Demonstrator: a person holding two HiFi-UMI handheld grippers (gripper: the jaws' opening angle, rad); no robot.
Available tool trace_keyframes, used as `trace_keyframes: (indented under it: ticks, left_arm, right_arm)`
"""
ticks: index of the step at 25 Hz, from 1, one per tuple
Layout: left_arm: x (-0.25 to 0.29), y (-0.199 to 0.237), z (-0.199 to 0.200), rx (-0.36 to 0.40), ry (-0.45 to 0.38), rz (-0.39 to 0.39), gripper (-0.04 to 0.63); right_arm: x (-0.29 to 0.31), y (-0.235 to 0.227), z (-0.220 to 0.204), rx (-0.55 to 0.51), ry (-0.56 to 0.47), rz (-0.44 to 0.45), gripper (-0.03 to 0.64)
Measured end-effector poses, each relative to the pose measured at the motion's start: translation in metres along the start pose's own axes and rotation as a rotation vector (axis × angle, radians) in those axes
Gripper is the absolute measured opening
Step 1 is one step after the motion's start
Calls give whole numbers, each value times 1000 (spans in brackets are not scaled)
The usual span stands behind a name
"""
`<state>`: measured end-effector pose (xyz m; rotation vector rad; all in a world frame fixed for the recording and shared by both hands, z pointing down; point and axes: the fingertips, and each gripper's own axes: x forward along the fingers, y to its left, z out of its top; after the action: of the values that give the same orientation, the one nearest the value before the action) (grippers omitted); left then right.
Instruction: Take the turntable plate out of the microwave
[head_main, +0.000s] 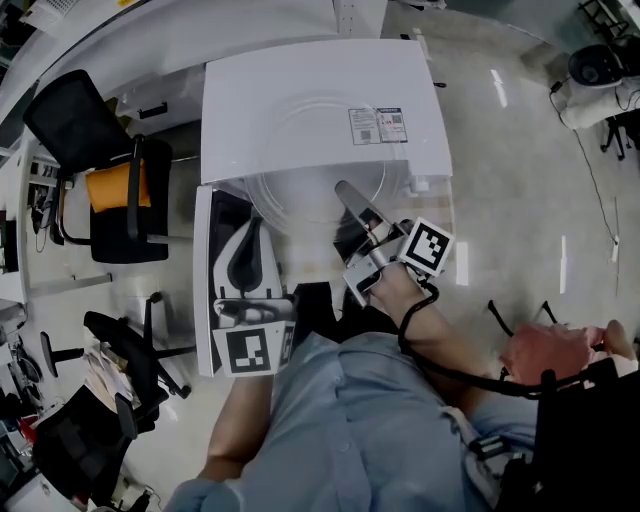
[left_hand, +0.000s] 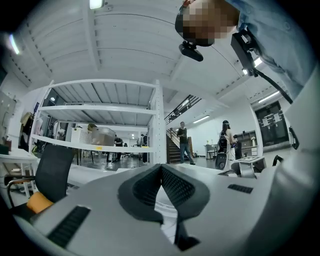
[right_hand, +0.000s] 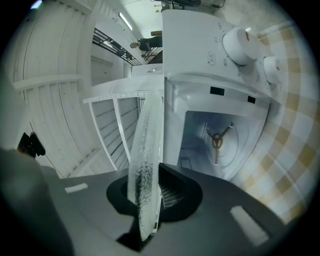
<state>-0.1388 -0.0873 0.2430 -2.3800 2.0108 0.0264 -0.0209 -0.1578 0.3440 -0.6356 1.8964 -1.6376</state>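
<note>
- From where I stand, the white microwave (head_main: 300, 90) has its door (head_main: 204, 250) swung wide open to the person's left.
- The right gripper (head_main: 352, 205) pinches the clear glass turntable plate (head_main: 300, 205) by its near rim, reaching in from the right of the opening.
- In the right gripper view, the plate (right_hand: 145, 150) shows edge-on between the two dark pads. The jaws of that gripper (right_hand: 152, 187) are pressed onto it from both sides.
- Behind the plate the cavity gapes, with the three-armed drive hub (right_hand: 218, 140) bare on its floor. The plate is therefore off its seat.
- From above, the glass is so clear that only a faint round outline shows, across the front edge of the microwave. It seems to sit at the mouth of the opening, though I cannot say whether it is fully outside.
- Two round knobs (right_hand: 240, 44) sit on the control panel beside the cavity.
- The left gripper (head_main: 250, 232) is held in front of the open door, apart from the plate.
- In its own view the left gripper (left_hand: 161, 170) has its jaws pressed together at the tips, with nothing between them.
- Each tool carries a marker cube, at the right (head_main: 428, 248) and at the left (head_main: 250, 350).
- An office chair with an orange cushion (head_main: 110, 185) stands off to the left of the microwave.
</note>
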Motion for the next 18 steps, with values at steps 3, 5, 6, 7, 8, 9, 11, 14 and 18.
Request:
trace_keyframes:
  ticks: [3,5,6,7,8,9,11,14,18]
  left_arm:
    - [3,1,-5,-26,14,-3,8]
    - [3,1,-10,-26,33,0,8]
    - [3,1,-12,-29,38,-1,8]
    - [4,0,-12,-32,40,-3,8]
    - [4,-1,-13,-37,39,-7,8]
    - [5,-2,-12,-42,36,-10,8]
    - [8,-5,-11,-55,24,-18,8]
    - [11,-5,-15,-55,36,-18,8]
    - [16,-5,-13,-55,36,-27,8]
  right_arm:
    - [7,-1,5,4,-20,-5,32]
    - [12,0,7,3,-33,-4,32]
    - [14,0,7,2,-38,-6,32]
    - [16,0,8,0,-42,-10,32]
    - [18,0,8,-3,-45,-15,34]
    - [20,0,9,-5,-47,-19,35]
    - [25,-2,11,-4,-54,-28,35]
    - [29,-2,14,-3,-65,-36,35]
    - [29,1,14,-45,-51,-34,41]
